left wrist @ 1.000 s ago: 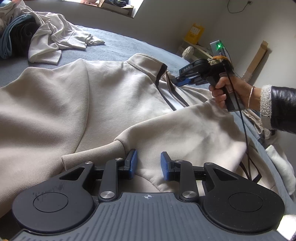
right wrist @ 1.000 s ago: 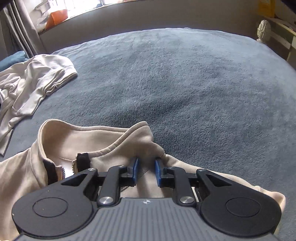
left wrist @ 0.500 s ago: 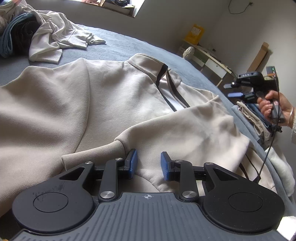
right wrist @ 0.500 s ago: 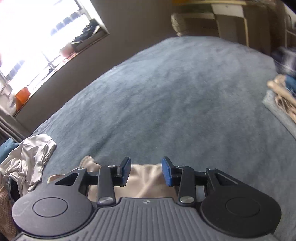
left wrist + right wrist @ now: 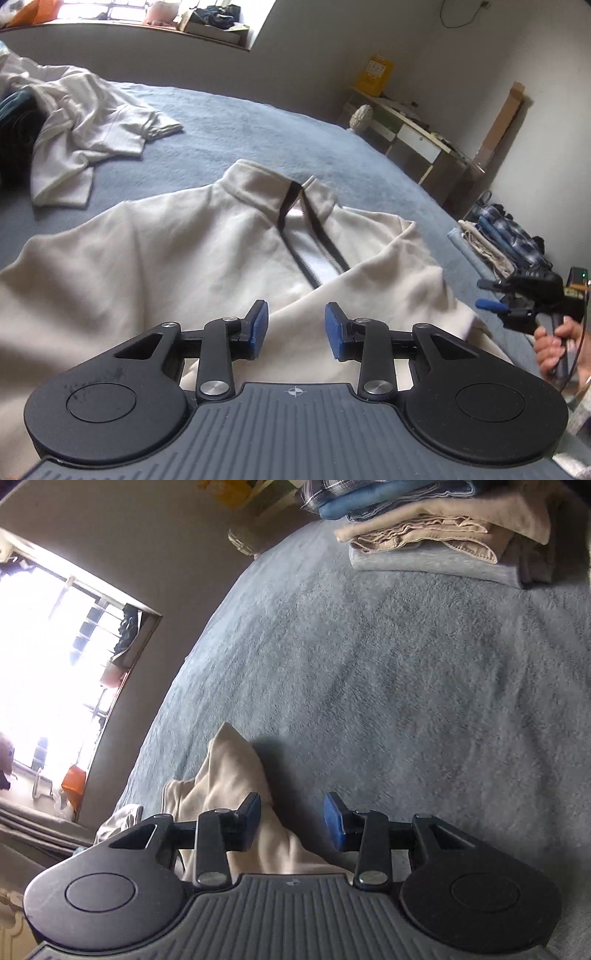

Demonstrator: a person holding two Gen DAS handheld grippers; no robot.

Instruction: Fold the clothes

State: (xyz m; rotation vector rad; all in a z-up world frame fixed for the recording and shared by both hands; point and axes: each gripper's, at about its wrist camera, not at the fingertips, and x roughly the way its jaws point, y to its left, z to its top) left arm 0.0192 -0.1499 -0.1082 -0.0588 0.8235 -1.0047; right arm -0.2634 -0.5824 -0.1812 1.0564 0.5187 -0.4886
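Note:
A cream zip-neck sweatshirt (image 5: 177, 251) lies spread on the blue-grey bed, collar away from me, one sleeve folded across its front (image 5: 373, 295). My left gripper (image 5: 294, 330) is open and empty, hovering just above the folded sleeve. My right gripper (image 5: 291, 821) is open and empty, over the sweatshirt's right edge (image 5: 229, 775); it also shows in the left wrist view (image 5: 517, 299), held off the garment's right side.
A crumpled white garment (image 5: 92, 125) and dark clothes lie at the bed's far left. A stack of folded clothes (image 5: 443, 528) sits on the bed's right edge, also in the left wrist view (image 5: 498, 243). A desk (image 5: 410, 136) stands by the wall. Bare bedspread (image 5: 406, 664) lies between.
My right gripper let go of the sweatshirt near the collar, opened, and swung out to the right side of the bed. My left gripper lifted and pulled back a little, still open.

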